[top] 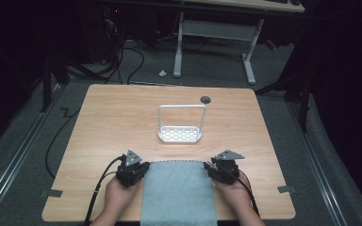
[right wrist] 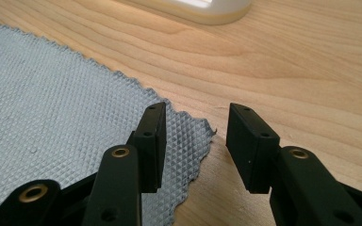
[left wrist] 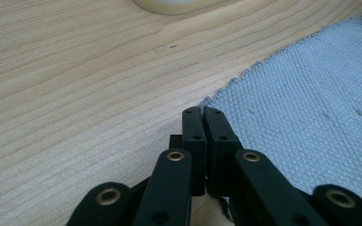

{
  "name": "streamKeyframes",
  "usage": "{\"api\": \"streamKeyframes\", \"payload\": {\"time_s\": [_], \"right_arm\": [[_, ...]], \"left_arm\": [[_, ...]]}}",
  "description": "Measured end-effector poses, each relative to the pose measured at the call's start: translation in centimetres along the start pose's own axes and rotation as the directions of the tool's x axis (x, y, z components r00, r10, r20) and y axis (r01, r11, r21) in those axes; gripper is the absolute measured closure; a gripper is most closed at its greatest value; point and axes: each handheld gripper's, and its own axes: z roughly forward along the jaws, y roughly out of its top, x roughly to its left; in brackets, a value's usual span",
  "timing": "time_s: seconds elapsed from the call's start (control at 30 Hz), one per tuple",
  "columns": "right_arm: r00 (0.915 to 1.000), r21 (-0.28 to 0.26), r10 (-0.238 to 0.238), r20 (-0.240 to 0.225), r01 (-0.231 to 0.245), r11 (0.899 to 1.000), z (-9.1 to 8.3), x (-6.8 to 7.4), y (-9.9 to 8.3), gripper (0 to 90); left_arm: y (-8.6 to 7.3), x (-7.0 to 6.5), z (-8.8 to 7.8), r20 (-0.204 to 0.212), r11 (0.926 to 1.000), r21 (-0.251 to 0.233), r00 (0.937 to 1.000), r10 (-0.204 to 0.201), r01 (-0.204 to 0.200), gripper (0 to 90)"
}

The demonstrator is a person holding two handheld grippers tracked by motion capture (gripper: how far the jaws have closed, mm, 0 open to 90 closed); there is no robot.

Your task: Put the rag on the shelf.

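Grey waffle-weave cloth [top: 179, 192] lies flat at the near edge of the wooden table [top: 113, 117], at 6 o'clock, its near end running to the table's front edge. Far edge of cloth straight, lightly scalloped.

Left gripper [top: 139, 170] sits at the cloth's far-left corner, about 7 o'clock. Jaws pressed together; in the left gripper view the tips [left wrist: 202, 117] meet right at the corner of the weave, but whether any cloth is pinched between them cannot be told.

Right gripper [top: 215, 170] sits at the far-right corner, about 5 o'clock. Jaws stand wide apart, holding nothing; the cloth's corner [right wrist: 188, 136] lies under the gap, free of both pads.

White rack [top: 181, 123] stands at table centre, 12 o'clock of the cloth, well apart. Bare wood open to 9 and 3 o'clock.
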Motion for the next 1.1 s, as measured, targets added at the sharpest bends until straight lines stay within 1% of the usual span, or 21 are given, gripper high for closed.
{"api": "streamKeyframes", "payload": {"time_s": [0.07,0.1,0.13,0.17,0.2,0.23,0.27,0.33,0.4,0.47,0.57,0.67,0.73,0.8,0.9,1.0,1.1], "right_arm": [[1.0,0.003,-0.001,-0.004,0.001,1.0,0.1,-0.05,-0.04,59.9],[0.9996,0.002,-0.027,0.003,0.027,1.0,0.28,0.09,-0.22,60.8],[0.9992,0.001,-0.039,0.008,0.039,0.999,0.28,0.18,-0.26,62.3],[0.999,0.002,-0.044,0.004,0.044,0.999,0.23,0.26,-0.3,66.5],[0.999,0.002,-0.044,0.004,0.044,0.999,0.23,0.26,-0.3,66.5],[0.9988,0.002,-0.048,-0.008,0.048,0.999,0.18,0.3,-0.32,68.0],[0.9987,0.002,-0.05,-0.01,0.05,0.999,0.17,0.33,-0.33,69.1],[0.9987,0.002,-0.05,-0.009,0.05,0.999,0.17,0.37,-0.33,69.9],[0.9993,-0.003,-0.036,-0.013,0.036,0.999,0.27,0.28,-0.29,72.1],[0.9991,-0.005,-0.042,-0.008,0.042,0.999,0.37,0.27,-0.23,74.5],[0.9988,-0.008,-0.048,-0.003,0.048,0.999,0.45,0.26,-0.2,80.6],[0.9985,-0.007,-0.052,-0.014,0.052,0.999,0.46,0.35,-0.2,87.7],[0.9979,-0.008,-0.064,-0.01,0.064,0.998,0.47,0.51,-0.22,88.6],[0.9974,-0.011,-0.07,-0.017,0.07,0.997,0.45,0.52,-0.26,88.9],[0.9973,-0.015,-0.071,-0.018,0.071,0.997,0.36,0.53,-0.38,88.9],[0.9969,-0.025,-0.076,-0.022,0.075,0.997,0.12,0.62,-0.5,88.9],[0.9968,-0.033,-0.077,-0.023,0.076,0.997,-0.14,0.65,-0.61,88.9]], "left_arm": [[0.0,0.0,0.0,0.001,1.0,0.0,1.0,-0.001,0.001,87.9],[-0.01,-0.01,-0.01,-0.002,1.0,0.0,1.0,0.001,-0.001,87.9],[-0.02,-0.02,-0.01,-0.002,1.0,0.0,1.0,0.001,-0.001,87.9],[-0.02,-0.03,-0.01,-0.002,1.0,-0.001,1.0,0.0,0.0,87.9],[-0.02,-0.03,-0.01,-0.002,1.0,-0.001,1.0,0.0,0.0,87.9],[-0.03,-0.03,-0.04,-0.001,1.0,0.0,1.0,-0.002,0.002,87.9],[-0.03,-0.03,-0.05,-0.001,1.0,0.0,1.0,-0.002,0.002,87.9],[-0.04,-0.01,-0.06,0.0,1.0,0.0,1.0,-0.004,0.004,87.9],[-0.04,-0.02,-0.06,-0.001,1.0,0.001,1.0,-0.003,0.003,87.9],[-0.05,0.0,-0.08,0.0,1.0,0.001,1.0,-0.004,0.004,87.9],[-0.05,0.03,-0.08,0.002,1.0,0.001,1.0,-0.006,0.006,87.9],[-0.05,0.05,-0.09,0.004,1.0,0.002,1.0,-0.006,0.006,87.9],[-0.05,0.03,-0.09,0.004,1.0,0.001,1.0,-0.005,0.005,87.8],[-0.05,0.02,-0.1,0.003,1.0,0.002,1.0,-0.001,0.001,87.5],[-0.04,-0.11,-0.09,-0.003,0.9999,0.002,0.9999,0.011,-0.011,87.5],[-0.04,-0.07,-0.09,0.003,0.9999,0.003,0.9999,0.01,-0.011,88.0],[-0.05,-0.32,-0.1,-0.01,0.9995,0.003,0.9995,0.03,-0.03,88.3]]}}
